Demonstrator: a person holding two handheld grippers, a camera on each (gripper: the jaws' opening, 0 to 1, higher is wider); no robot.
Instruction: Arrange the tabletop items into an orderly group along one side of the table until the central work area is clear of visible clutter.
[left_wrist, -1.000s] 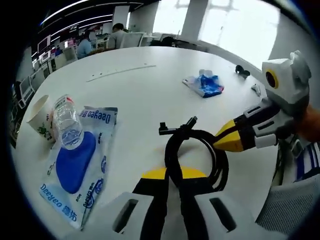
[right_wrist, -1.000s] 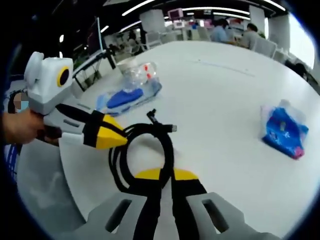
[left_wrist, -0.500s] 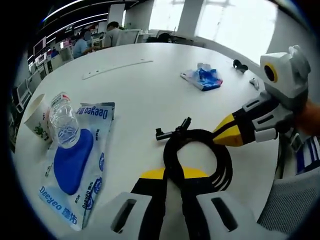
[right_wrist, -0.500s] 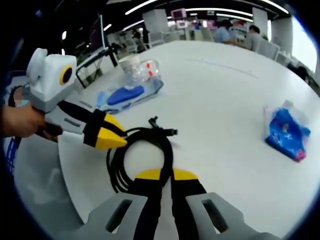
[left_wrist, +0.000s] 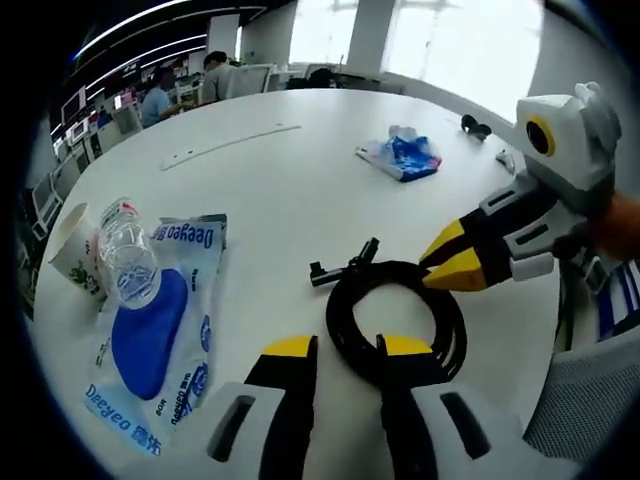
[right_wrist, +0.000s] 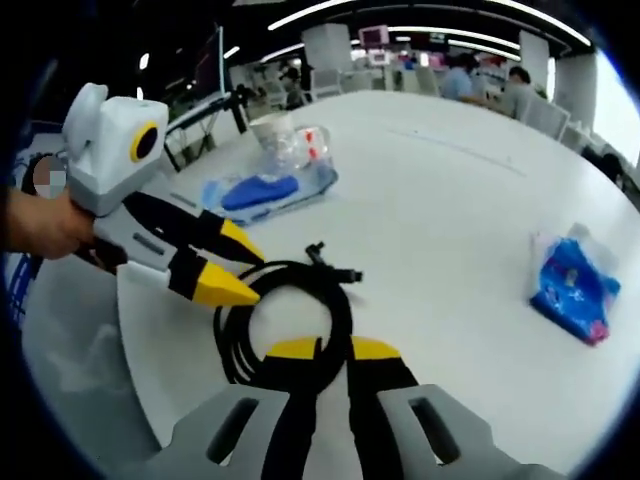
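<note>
Round white table (left_wrist: 300, 170), near edge at the person. Large Deeyeo wipes pack (left_wrist: 150, 335), blue and clear, lies flat at the table's left side; a clear plastic bottle (left_wrist: 125, 262) lies across its top edge, paper cup (left_wrist: 75, 245) just beside that. Coiled black cable (left_wrist: 400, 320) sits near the front edge, plug ends pointing inward. Left gripper (left_wrist: 345, 350): jaws parted, straddling the coil's near strand, not clamped. Right gripper (right_wrist: 318, 350): jaws closed on the coil's opposite side. Small blue tissue packet (left_wrist: 405, 160) lies well apart, farther across.
</note>
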